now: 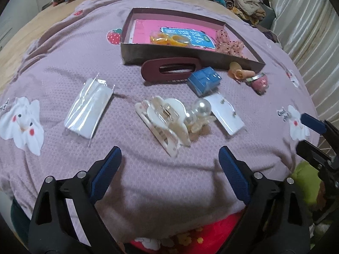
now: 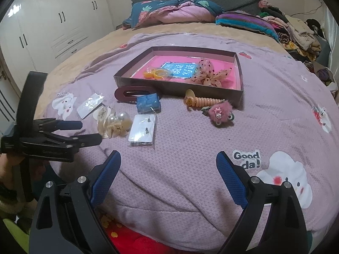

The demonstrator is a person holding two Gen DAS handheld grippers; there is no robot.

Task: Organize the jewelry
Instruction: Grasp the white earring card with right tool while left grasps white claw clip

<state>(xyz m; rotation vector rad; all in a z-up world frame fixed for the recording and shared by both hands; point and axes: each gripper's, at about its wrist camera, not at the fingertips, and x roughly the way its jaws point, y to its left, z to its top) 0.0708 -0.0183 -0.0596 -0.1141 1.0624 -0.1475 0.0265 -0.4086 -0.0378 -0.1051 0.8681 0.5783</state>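
My left gripper [image 1: 169,152] is open and empty above the lilac blanket; a cream claw clip [image 1: 163,118] and a pearl clip [image 1: 201,108] lie just beyond its fingertips. Around them lie an earring card [image 1: 226,116], a small blue box [image 1: 204,80], a maroon oval clip [image 1: 169,68] and a clear packet [image 1: 89,110]. A shallow dark box [image 1: 190,61] behind them holds orange rings [image 1: 169,39] and a dotted bow [image 1: 226,42]. My right gripper [image 2: 168,155] is open and empty, nearer than the earring card [image 2: 143,130]. A pink fluffy clip [image 2: 219,112] and a peach spiral clip [image 2: 199,101] lie by the box [image 2: 169,89].
Everything rests on a bed. Pillows and a folded quilt [image 2: 169,10] sit at the head, a heap of clothes [image 2: 296,31] at the far right, white wardrobes [image 2: 53,21] on the left. The left gripper [image 2: 89,131] shows at the left edge of the right wrist view.
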